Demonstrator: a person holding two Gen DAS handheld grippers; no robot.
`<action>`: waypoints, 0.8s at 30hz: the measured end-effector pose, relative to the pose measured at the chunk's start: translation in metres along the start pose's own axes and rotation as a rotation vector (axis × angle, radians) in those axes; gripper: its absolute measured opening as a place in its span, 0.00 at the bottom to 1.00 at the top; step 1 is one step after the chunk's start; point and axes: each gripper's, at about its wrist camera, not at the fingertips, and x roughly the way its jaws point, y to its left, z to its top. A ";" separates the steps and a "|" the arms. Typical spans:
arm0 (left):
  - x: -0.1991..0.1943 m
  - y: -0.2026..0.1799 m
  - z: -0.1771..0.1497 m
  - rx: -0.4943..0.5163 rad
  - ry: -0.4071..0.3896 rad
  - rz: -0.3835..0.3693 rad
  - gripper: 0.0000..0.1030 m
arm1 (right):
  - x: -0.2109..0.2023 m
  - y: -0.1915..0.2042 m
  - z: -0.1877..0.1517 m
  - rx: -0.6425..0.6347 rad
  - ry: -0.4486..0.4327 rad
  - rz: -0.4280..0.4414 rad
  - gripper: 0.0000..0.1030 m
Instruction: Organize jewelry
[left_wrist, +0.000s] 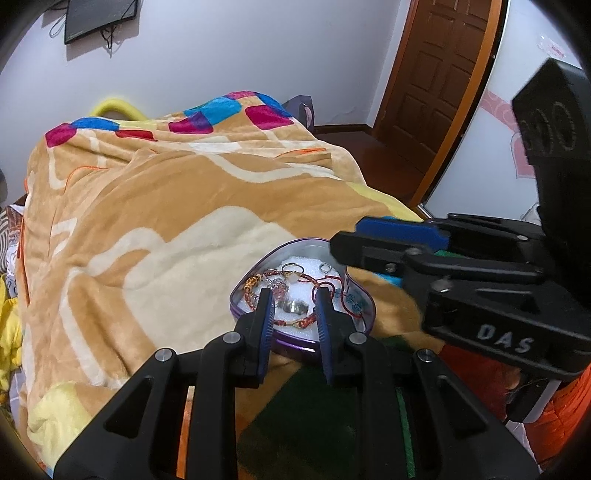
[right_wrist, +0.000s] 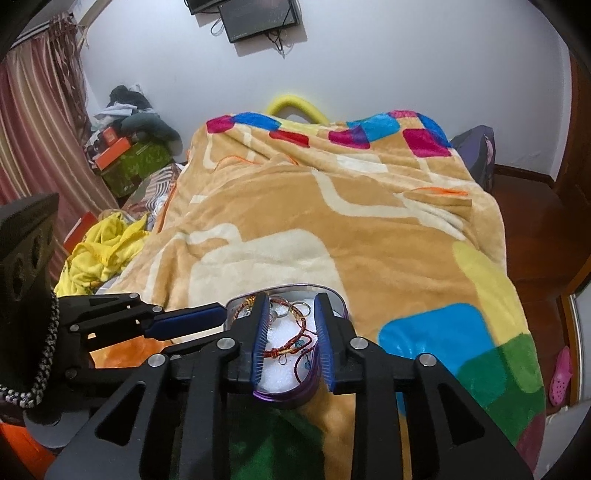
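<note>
A tan patterned blanket (right_wrist: 332, 221) covers the bed ahead of me; near its front edge sits a purple heart-shaped tin (left_wrist: 364, 301) lined with white foam; my left gripper (left_wrist: 293, 308) hovers over it with fingers apart, gripping nothing; my right gripper (right_wrist: 291, 325) does likewise from beside it, also parted; inside lie a red braided bracelet (right_wrist: 291, 349), tangled among rings (left_wrist: 291, 266).
</note>
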 end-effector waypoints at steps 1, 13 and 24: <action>-0.002 0.001 0.000 -0.005 -0.003 0.002 0.21 | -0.004 0.001 0.001 -0.001 -0.008 -0.003 0.23; -0.099 -0.009 0.013 -0.035 -0.217 0.070 0.26 | -0.097 0.026 0.009 -0.026 -0.238 -0.098 0.23; -0.249 -0.061 -0.006 0.032 -0.611 0.173 0.54 | -0.232 0.084 -0.011 -0.083 -0.629 -0.180 0.23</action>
